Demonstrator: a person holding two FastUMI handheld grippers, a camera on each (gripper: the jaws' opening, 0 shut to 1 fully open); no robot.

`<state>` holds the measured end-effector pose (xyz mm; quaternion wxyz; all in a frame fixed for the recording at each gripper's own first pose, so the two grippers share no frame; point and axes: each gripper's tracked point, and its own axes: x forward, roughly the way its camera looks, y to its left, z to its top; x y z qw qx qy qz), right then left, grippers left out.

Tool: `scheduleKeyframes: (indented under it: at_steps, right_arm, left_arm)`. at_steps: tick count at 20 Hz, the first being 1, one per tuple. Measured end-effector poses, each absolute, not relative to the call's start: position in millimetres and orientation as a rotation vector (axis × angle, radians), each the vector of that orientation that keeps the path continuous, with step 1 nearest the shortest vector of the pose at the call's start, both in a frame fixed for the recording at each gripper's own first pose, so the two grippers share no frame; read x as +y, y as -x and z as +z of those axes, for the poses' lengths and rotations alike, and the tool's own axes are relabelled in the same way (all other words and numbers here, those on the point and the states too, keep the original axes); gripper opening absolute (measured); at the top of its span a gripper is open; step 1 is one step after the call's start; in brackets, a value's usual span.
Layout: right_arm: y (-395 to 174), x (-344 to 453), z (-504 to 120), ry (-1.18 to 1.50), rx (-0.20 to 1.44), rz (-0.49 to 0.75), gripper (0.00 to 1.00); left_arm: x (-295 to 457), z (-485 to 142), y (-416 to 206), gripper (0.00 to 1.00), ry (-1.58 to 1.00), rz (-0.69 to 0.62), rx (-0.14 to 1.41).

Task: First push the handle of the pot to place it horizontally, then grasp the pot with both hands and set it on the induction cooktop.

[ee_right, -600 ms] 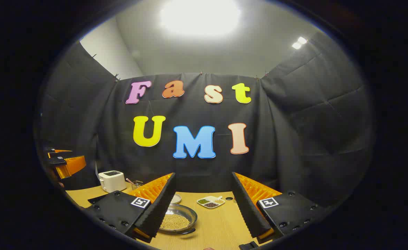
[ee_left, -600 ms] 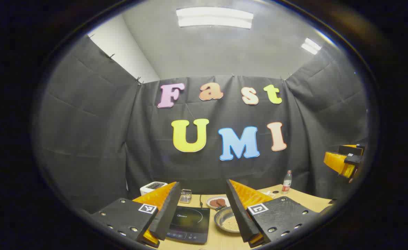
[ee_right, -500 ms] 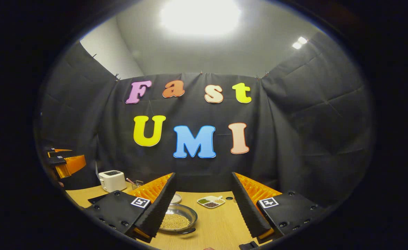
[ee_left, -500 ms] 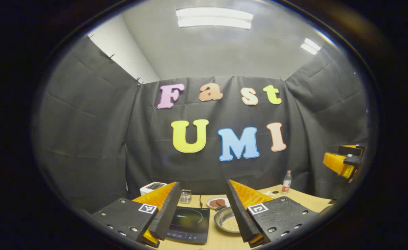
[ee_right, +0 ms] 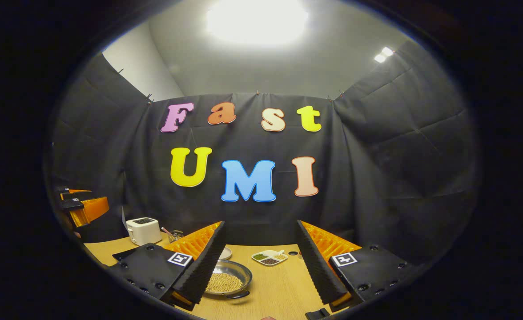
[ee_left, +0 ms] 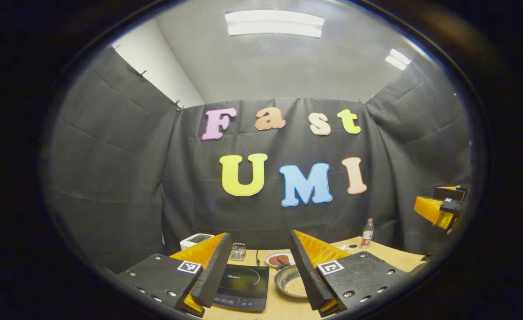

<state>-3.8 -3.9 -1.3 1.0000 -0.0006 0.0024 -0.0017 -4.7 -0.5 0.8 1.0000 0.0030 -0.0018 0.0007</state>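
A shallow metal pot holding pale beans sits on the wooden table, just right of the black induction cooktop. In the right gripper view the pot lies low left, with a dark handle on its near rim. My left gripper is open and empty, held high and back from the cooktop and pot. Also open and empty, my right gripper hangs above the table to the right of the pot. Each gripper also appears far off in the other's view, the right gripper and the left gripper.
A white toaster stands at the back left, with a small wire basket beside it. A plate of brown patties lies behind the pot. A sectioned dish of grains and a bottle stand at the back right.
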Motion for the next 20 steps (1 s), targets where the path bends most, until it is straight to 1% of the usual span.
scheduleKeyframes:
  at_steps: [1,2,3,4,5,11,12,13,14,15,16,17,18,19,20]
  right_arm:
    - [3.0,-5.0,-1.0,0.002,0.006,-0.004,0.98]
    - [3.4,-5.5,-2.0,0.002,0.008,-0.004,0.98]
    - [2.8,-5.9,-2.5,0.002,0.009,-0.004,0.98]
    - [2.6,-5.9,-2.7,0.003,0.011,-0.003,0.98]
    - [2.1,-5.4,-3.3,0.004,0.013,-0.002,0.98]
    - [1.7,-3.5,-4.5,0.013,0.023,0.005,0.98]
    - [0.9,-3.9,-5.5,0.016,0.026,0.005,0.96]
    - [0.7,-3.2,-6.2,0.016,0.03,0.006,0.93]
    - [0.7,-0.3,-6.9,0.012,0.033,0.015,0.89]
    - [0.0,3.2,-7.4,0.01,0.038,0.022,0.88]
    - [1.3,0.4,-8.0,0.011,0.038,0.018,0.81]
    - [0.7,1.3,-7.9,0.012,0.039,0.021,0.76]
    - [0.7,2.0,-8.2,0.016,0.039,0.018,0.67]
    - [0.7,3.8,-8.2,0.017,0.04,0.022,0.64]
    - [1.0,6.1,-10.1,0.019,0.045,0.027,0.63]
  left_arm:
    - [-1.2,2.3,5.1,0.79,-0.008,0.002,-0.004]
    - [-0.8,2.9,5.4,0.76,-0.009,0.004,-0.004]
    - [-0.8,3.1,6.3,0.79,-0.008,0.004,-0.005]
    - [-1.2,3.4,6.5,0.79,-0.008,0.003,-0.004]
    - [-1.2,2.0,6.8,0.76,-0.009,0.002,-0.003]
    - [-1.6,3.6,5.9,0.76,-0.014,-0.001,-0.007]
    - [-1.3,4.5,5.2,0.79,-0.014,0.0,-0.006]
    - [-1.6,4.7,4.8,0.76,-0.014,0.001,-0.007]
    - [-0.8,5.7,5.3,0.79,-0.014,0.002,-0.008]
    - [0.0,4.1,5.0,0.76,-0.014,0.002,-0.008]
    - [0.9,3.7,4.6,0.76,-0.016,0.002,-0.009]
    - [1.5,5.2,5.3,0.76,-0.017,0.003,-0.011]
    - [2.6,5.3,5.0,0.76,-0.017,0.004,-0.011]
    - [3.4,4.0,4.5,0.76,-0.017,0.004,-0.011]
    - [5.3,4.5,4.3,0.79,-0.016,0.005,-0.011]
